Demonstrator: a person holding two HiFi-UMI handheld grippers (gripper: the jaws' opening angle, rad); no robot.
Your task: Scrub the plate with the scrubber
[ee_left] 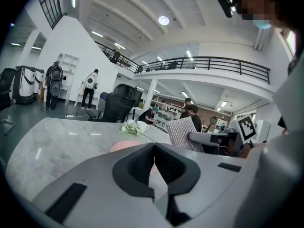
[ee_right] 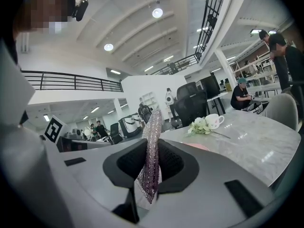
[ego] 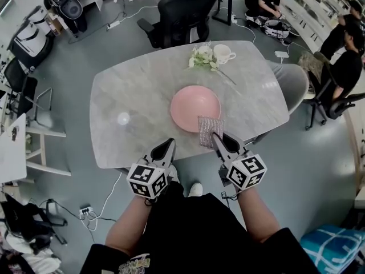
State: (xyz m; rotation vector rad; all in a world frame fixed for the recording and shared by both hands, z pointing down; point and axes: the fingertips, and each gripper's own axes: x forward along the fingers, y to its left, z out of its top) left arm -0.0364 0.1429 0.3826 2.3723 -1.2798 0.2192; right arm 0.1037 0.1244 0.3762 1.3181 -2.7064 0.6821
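Bright overhead ceiling lights, sharp frames, strong fisheye edge distortion.

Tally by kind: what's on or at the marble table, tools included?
pink plate: 1
scrubber, clamped in the right tool: 1
white cup: 1
flower bunch: 1
tools: 2, left tool shut and empty, right tool
Total: 6

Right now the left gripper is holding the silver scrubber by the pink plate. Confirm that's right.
Wrong gripper. The right gripper holds the silver scrubber by the pink plate, clamped between its jaws in the right gripper view; the left gripper is shut on nothing.
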